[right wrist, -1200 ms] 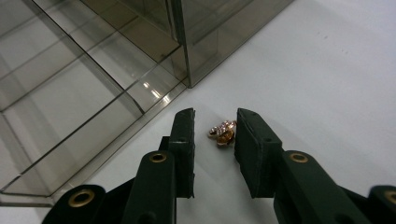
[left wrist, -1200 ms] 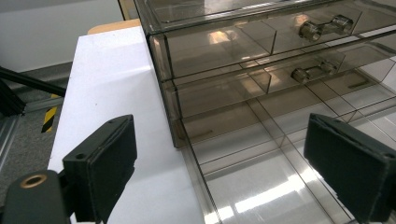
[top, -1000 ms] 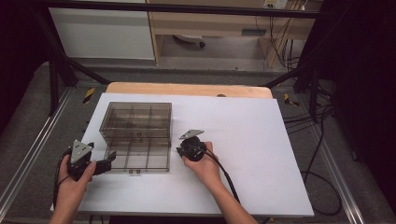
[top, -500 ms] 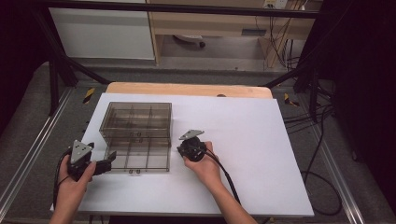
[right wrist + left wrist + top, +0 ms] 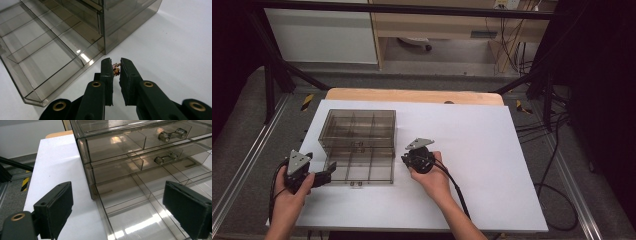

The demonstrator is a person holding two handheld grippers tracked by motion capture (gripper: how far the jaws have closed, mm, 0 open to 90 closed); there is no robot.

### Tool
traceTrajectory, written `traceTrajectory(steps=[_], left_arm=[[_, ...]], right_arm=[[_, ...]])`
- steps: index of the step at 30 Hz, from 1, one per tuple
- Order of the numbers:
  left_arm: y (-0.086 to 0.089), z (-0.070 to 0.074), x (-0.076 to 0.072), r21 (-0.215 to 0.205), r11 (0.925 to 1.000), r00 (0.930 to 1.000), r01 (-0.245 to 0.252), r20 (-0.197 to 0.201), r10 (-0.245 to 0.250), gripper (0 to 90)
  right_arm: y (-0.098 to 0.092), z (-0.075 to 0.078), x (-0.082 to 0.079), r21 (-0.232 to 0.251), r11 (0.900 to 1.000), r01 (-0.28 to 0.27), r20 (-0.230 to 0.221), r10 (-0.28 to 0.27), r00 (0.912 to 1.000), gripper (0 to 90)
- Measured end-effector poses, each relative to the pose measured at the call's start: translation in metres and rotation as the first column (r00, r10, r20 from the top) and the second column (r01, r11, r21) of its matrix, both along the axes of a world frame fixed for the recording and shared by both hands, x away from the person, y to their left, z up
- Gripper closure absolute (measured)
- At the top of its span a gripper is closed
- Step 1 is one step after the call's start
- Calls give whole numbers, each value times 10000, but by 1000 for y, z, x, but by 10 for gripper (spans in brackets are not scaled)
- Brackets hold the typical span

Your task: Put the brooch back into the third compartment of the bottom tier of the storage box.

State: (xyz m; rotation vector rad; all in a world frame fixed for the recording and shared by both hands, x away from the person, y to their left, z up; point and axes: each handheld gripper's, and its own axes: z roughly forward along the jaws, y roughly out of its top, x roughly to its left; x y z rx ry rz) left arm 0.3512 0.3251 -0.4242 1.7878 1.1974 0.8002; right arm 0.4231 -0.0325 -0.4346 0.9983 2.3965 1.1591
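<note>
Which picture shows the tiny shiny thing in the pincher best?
The right gripper view: the small coppery, sparkly piece sits close up, pinched between the right gripper's black pads, beside the smoky clear plastic drawer box. In the high view it is too small to see at that gripper. The left gripper view looks at the drawers.

Grey floor, white cabinet behind

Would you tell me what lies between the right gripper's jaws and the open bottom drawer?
Bare white table lies there, in the right gripper view; the right gripper pinches a small coppery piece beside the drawer.
</note>
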Motion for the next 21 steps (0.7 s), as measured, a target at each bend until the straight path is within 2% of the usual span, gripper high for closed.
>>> traceTrajectory(steps=[11,21], left_arm=[[0,0,0,17,10000,10000,-7,-8,7,96],[0,0,0,17,10000,10000,-37,-13,37,96]], right_arm=[[1,8,-6,374,9992,-135,261,125,9996,811],[4,12,-10,513,9982,-307,410,286,9988,811]])
